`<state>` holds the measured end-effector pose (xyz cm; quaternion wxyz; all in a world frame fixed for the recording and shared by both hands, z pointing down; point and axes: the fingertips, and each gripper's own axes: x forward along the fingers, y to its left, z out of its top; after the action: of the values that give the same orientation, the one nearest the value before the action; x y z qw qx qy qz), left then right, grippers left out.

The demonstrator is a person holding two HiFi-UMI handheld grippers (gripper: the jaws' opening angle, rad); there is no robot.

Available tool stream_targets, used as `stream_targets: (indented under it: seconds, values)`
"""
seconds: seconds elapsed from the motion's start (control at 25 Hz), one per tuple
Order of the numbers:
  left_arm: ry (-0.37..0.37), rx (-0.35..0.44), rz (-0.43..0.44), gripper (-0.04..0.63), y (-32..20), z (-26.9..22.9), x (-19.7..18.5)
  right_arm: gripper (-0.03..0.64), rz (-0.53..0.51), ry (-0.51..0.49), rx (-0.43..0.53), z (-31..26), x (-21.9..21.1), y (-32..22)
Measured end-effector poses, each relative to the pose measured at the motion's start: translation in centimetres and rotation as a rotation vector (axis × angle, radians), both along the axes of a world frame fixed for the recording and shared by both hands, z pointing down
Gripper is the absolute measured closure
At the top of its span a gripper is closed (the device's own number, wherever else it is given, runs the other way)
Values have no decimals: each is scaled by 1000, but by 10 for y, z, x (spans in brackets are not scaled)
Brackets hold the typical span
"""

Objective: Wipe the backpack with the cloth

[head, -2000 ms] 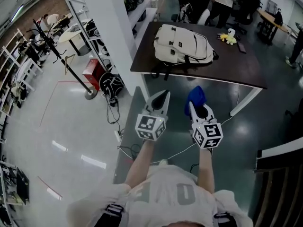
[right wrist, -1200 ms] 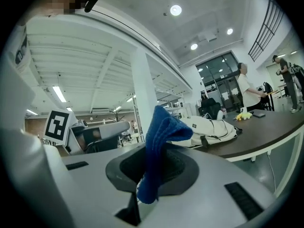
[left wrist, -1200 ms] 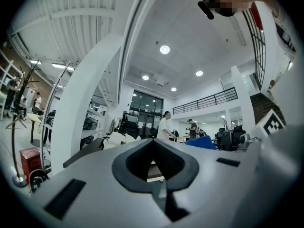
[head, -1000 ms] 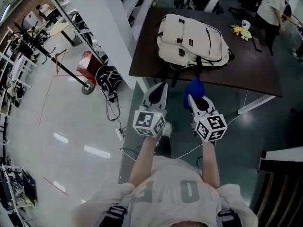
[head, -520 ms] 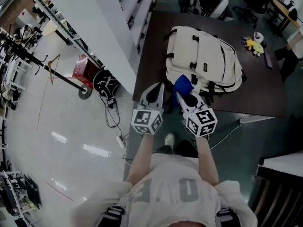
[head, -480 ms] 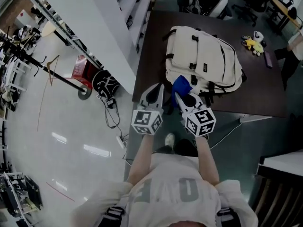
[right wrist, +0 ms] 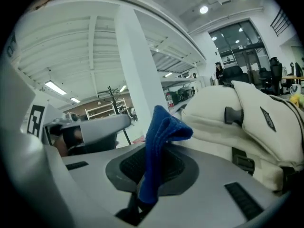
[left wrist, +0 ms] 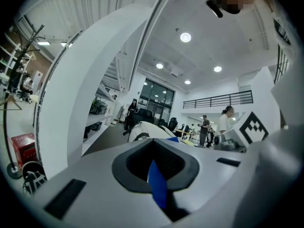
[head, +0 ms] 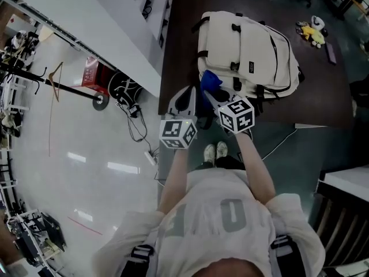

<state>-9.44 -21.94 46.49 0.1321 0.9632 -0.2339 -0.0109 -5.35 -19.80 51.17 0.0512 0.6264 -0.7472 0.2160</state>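
A cream backpack (head: 248, 48) lies flat on a dark table (head: 326, 88); it also shows in the right gripper view (right wrist: 247, 122) and, far off, in the left gripper view (left wrist: 148, 131). My right gripper (head: 210, 95) (right wrist: 151, 172) is shut on a blue cloth (head: 209, 81) (right wrist: 164, 129), which stands up from the jaws at the backpack's near left corner. My left gripper (head: 185, 98) (left wrist: 154, 167) is beside it at the table's near edge, shut, with only a thin blue strip in the seam of its jaws.
A white pillar with shelving (head: 115, 33) runs along the table's left side. On the floor there are a red box (head: 89, 74), a black bag (head: 124, 88), a coat stand base (head: 99, 101) and cables (head: 141, 137). A yellow toy (head: 314, 32) lies at the table's far right.
Both grippers have moved forward from over the floor to the table's near edge. The blue cloth has come up against the backpack's near left corner. Both stay shut.
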Motion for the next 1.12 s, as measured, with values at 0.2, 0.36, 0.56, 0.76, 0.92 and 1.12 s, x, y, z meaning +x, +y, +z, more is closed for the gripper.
stream_targets:
  seconds: [0.2,0.36,0.56,0.76,0.92,1.12]
  values:
    - [-4,-9,12,592,-1,6,15,575,20,-12,-67,27,12,-1]
    - [-14,-13,53,592,5,11,36,575,13,0,-60,28,16,1]
    - [-51,-2,96,592,23,22,66,575,1,-31,-52,29,32,10]
    - [-65,23,28,592,26,24,91,575,-77,-75,-57,34,46,22]
    - [-75,8,-51,592,35,28,115,575,-133,-126,-114,42,64,44]
    - [-98,1,-127,592,63,34,143,575,-223,-129,-161,50,89,72]
